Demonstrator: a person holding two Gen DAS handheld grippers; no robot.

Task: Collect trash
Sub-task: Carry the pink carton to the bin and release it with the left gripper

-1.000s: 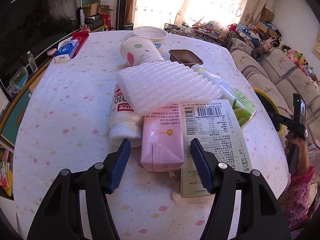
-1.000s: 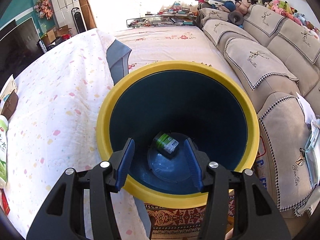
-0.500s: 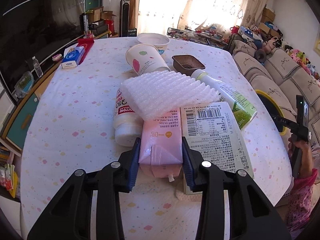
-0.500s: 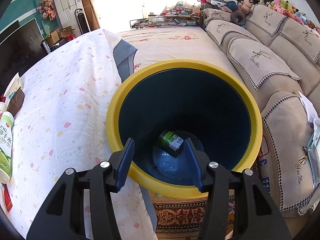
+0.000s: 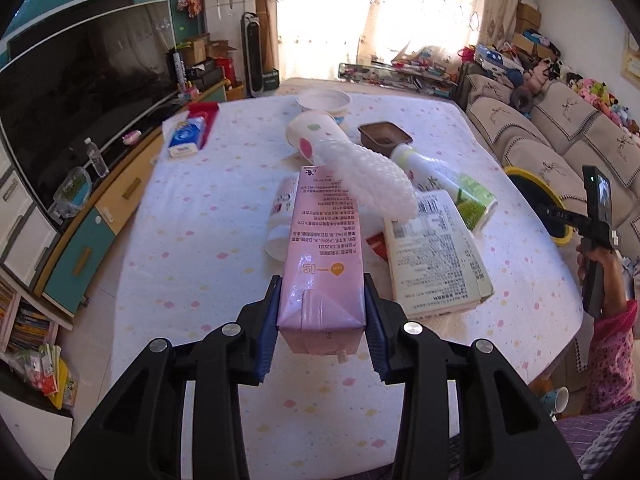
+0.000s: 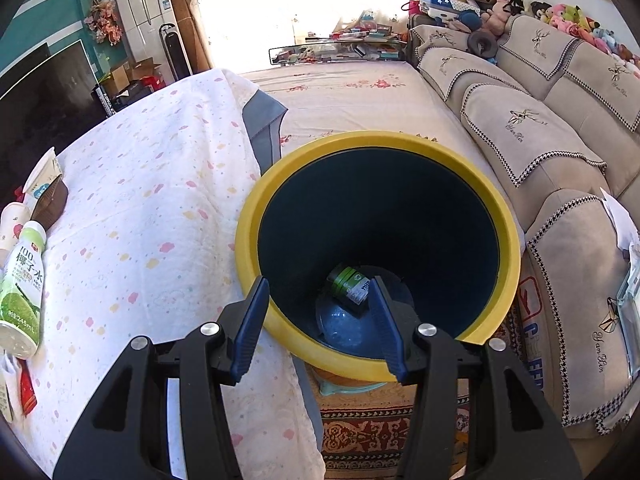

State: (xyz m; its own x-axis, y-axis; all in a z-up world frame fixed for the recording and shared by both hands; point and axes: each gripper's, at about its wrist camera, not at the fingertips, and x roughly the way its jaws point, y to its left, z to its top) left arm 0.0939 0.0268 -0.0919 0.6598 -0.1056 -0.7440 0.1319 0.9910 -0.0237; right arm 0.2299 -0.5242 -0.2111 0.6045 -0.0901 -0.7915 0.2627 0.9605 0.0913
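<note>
My left gripper is shut on a pink drink carton, lifted off the table with its far end tilted up. A white foam net sleeve slides off that far end. Below lie a white bottle, a printed paper pack, a green-label bottle and a paper cup. My right gripper hangs open and empty over the near rim of the yellow-rimmed dark bin, which holds a green can.
A brown tray, a white bowl and a blue tissue pack sit farther back on the clothed table. A sofa flanks the bin. A TV unit runs along the table's left. A person's hand holds the other gripper at right.
My left gripper closed on the pink carton and raised it off the table; the foam sleeve slipped toward the right. The right gripper's view drifted slightly, the bin sitting more to the right.
</note>
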